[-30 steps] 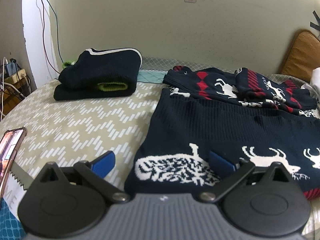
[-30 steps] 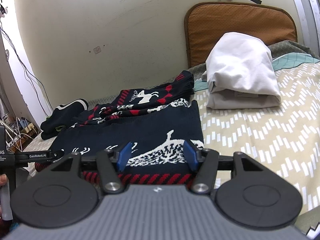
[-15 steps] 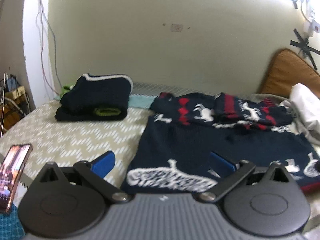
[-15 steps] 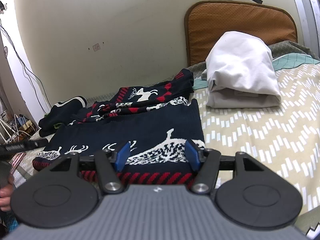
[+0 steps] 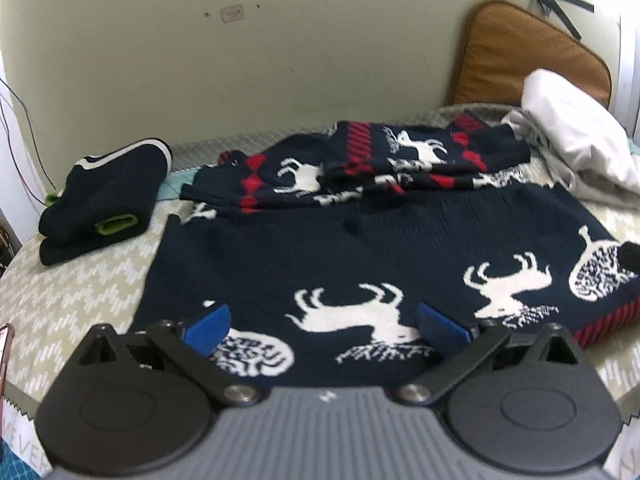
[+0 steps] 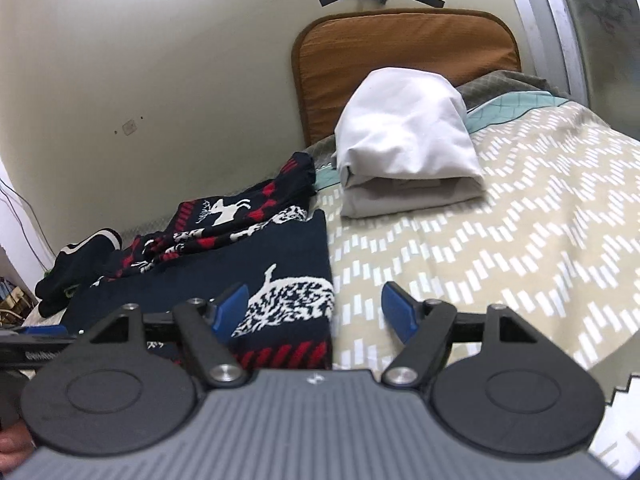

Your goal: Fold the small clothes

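Observation:
A navy knitted sweater with white reindeer and a red striped hem [image 5: 360, 256] lies flat on the bed, its sleeves folded across the far part [image 5: 384, 160]. It also shows in the right wrist view [image 6: 256, 276]. My left gripper [image 5: 324, 326] is open and empty, just above the sweater's near hem. My right gripper [image 6: 316, 312] is open and empty, straddling the sweater's right hem corner.
A folded navy garment with green cuff [image 5: 104, 196] lies at the far left. A folded white and grey bundle [image 6: 404, 156] sits at the far right before a brown cushion [image 6: 404, 52]. The bed cover [image 6: 500, 232] is beige patterned. A phone [image 5: 4, 348] lies at the left edge.
My left gripper has swung right, from the sweater's left edge to over its near hem. My right gripper has shifted right to the hem corner and its jaws have opened wider.

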The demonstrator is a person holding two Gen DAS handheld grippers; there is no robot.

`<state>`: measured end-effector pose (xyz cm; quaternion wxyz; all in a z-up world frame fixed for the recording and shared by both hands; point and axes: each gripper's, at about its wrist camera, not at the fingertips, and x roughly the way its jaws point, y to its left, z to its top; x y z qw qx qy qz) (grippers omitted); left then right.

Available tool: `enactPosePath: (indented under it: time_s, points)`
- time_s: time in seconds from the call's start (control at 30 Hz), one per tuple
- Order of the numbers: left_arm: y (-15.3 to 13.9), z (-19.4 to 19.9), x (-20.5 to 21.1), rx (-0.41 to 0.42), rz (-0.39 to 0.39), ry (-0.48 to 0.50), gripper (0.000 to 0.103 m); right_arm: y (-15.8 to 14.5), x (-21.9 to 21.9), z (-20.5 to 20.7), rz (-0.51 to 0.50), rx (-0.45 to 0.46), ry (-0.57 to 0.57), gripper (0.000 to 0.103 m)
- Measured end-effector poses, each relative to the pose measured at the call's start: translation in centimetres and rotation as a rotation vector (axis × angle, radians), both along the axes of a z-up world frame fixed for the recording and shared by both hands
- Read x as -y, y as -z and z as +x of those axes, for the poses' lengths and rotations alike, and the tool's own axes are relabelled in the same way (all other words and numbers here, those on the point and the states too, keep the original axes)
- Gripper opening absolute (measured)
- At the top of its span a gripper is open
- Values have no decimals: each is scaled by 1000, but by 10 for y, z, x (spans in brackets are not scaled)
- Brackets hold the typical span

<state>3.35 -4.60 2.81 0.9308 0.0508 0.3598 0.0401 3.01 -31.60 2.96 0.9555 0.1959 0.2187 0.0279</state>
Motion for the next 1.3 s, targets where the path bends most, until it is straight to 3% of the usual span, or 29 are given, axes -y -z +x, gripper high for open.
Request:
enactPosePath:
  time_s: [1.07,1.3]
  points:
    - [6,4,2,8,1,-1,103,-1,0,6,1,-9,-37,76]
    - [7,3,0,15,-5,2,103,-5,-3,-3,2,66,-79,76]
